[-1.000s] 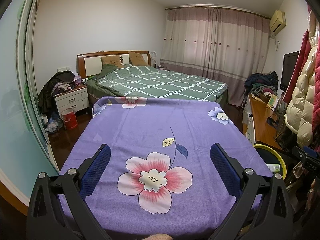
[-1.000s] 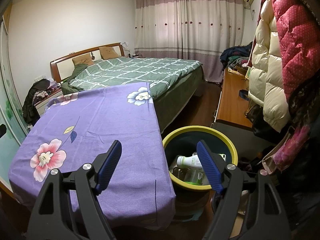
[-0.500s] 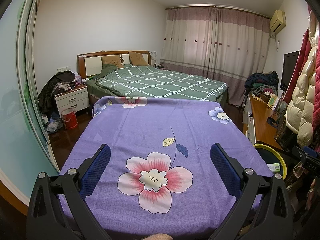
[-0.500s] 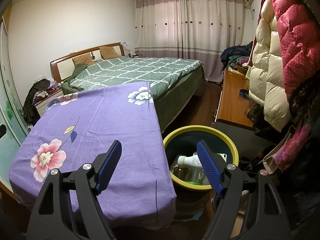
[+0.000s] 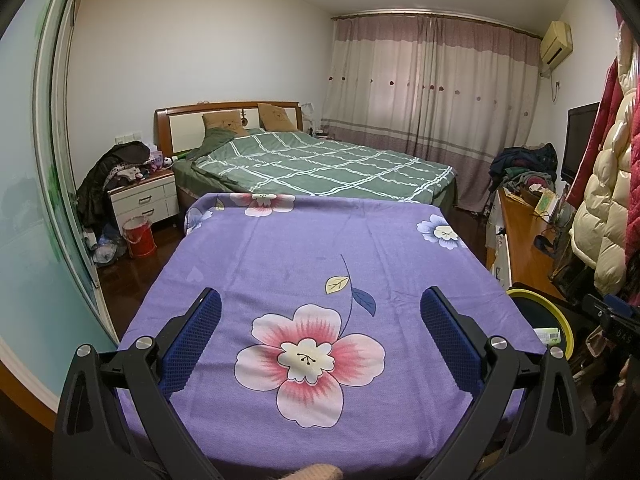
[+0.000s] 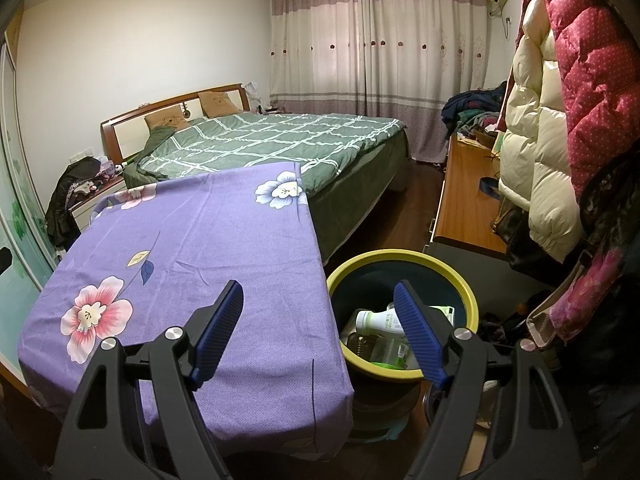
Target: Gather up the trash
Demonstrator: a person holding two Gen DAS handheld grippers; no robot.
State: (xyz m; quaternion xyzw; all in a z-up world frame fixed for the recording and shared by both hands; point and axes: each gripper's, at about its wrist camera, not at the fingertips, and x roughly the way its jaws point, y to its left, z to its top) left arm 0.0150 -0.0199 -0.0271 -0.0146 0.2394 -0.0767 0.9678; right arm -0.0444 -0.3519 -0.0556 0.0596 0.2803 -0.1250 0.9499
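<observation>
The trash sits in 1 round bin with a yellow rim [image 6: 402,256], on the floor just beside the right edge of the table. Inside it lies 1 white bottle [image 6: 378,322] on its side, with some clear and green packs under it. How many packs there are is hard to tell, because the right gripper's finger covers part of them. In the left wrist view only a slice of the bin [image 5: 558,312] shows at the right edge.

The table wears 1 purple cloth with flowers [image 6: 208,240]. There are 4 flowers on it in the left wrist view. Nothing lies on top of the cloth.

The right gripper [image 6: 319,322] points forward and down, over the table's right edge and the bin. Its 2 blue fingers are spread wide with nothing between them. The left gripper [image 5: 320,326] points forward and down over the big pink flower [image 5: 310,364]. Its 2 fingers are spread wide too, and hold nothing.

Behind the table is 1 bed with a green checked blanket [image 5: 320,168] and 2 brown pillows. Puffy coats [image 6: 536,120] hang at the right.
</observation>
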